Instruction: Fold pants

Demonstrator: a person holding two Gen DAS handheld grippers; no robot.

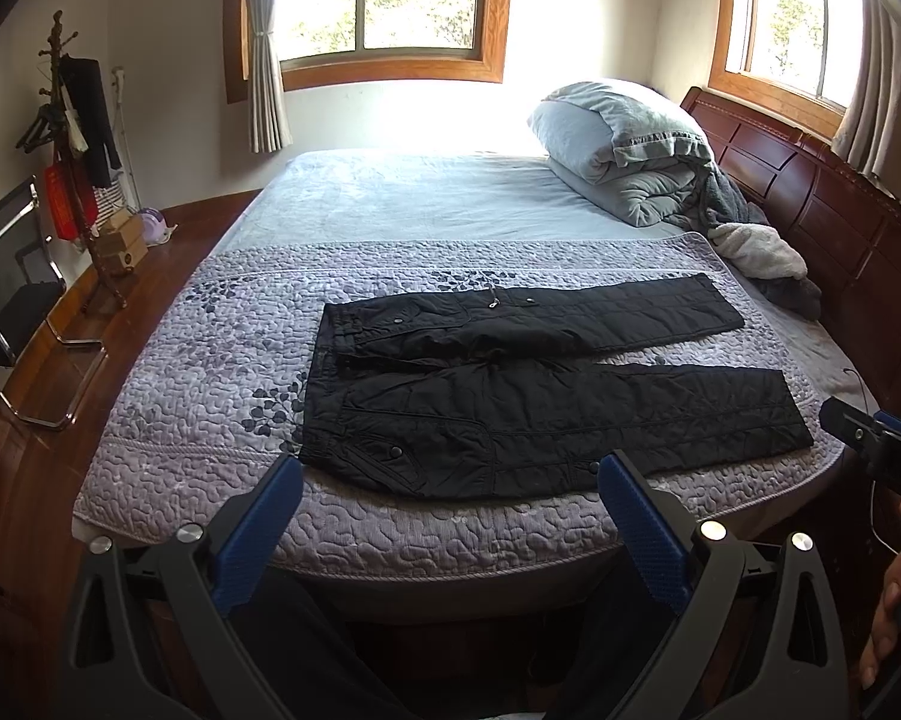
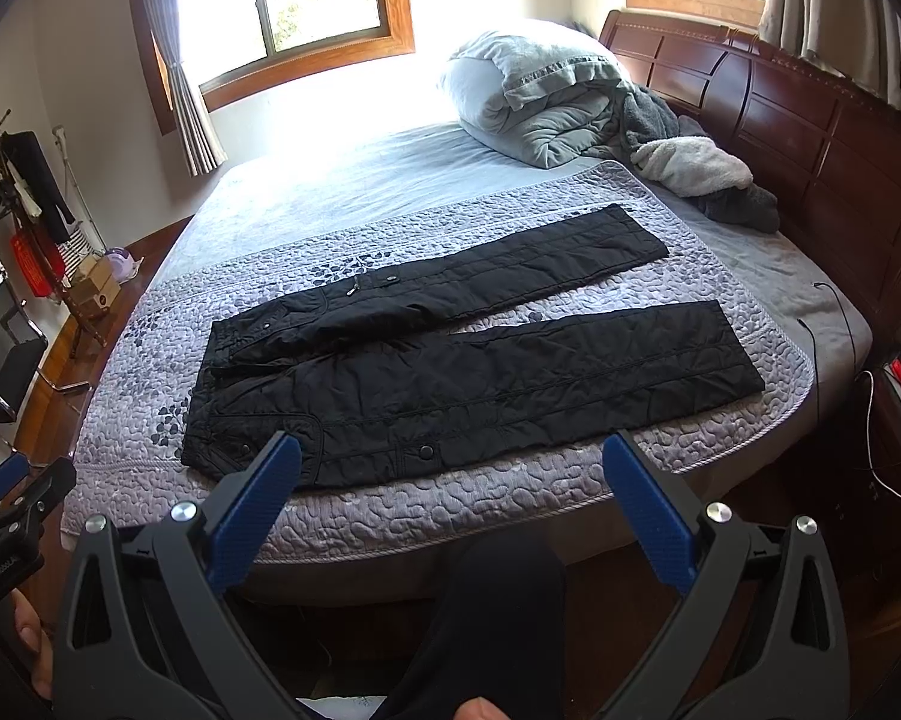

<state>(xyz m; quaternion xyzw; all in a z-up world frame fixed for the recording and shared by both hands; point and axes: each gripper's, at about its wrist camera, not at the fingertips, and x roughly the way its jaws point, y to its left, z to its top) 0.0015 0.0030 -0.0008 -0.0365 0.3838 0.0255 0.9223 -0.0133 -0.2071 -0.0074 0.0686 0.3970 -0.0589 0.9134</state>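
Both grippers empty, jaws spread wide, hanging short of the bed edge. Left gripper, right gripper. Pants lie flat on the quilt ahead of both, not touched: waist ahead-left, cuffs ahead-right, legs splayed in a V.

Step in hand, as I read it: first fold, leg onto leg.
- Left takes the far waist corner, right takes the far cuff; the near leg stays as anchor.
- Pinch both layers; the fabric looks padded, so bite deep.
- Lift both ends together and draw toward the near edge so the seams line up.
- The far hip looks bunched; flatten it before folding.

Count: 1 pants, 2 legs, 2 grippers, 1 quilt, 1 duvet pile far ahead-right, 2 windows, 1 headboard.
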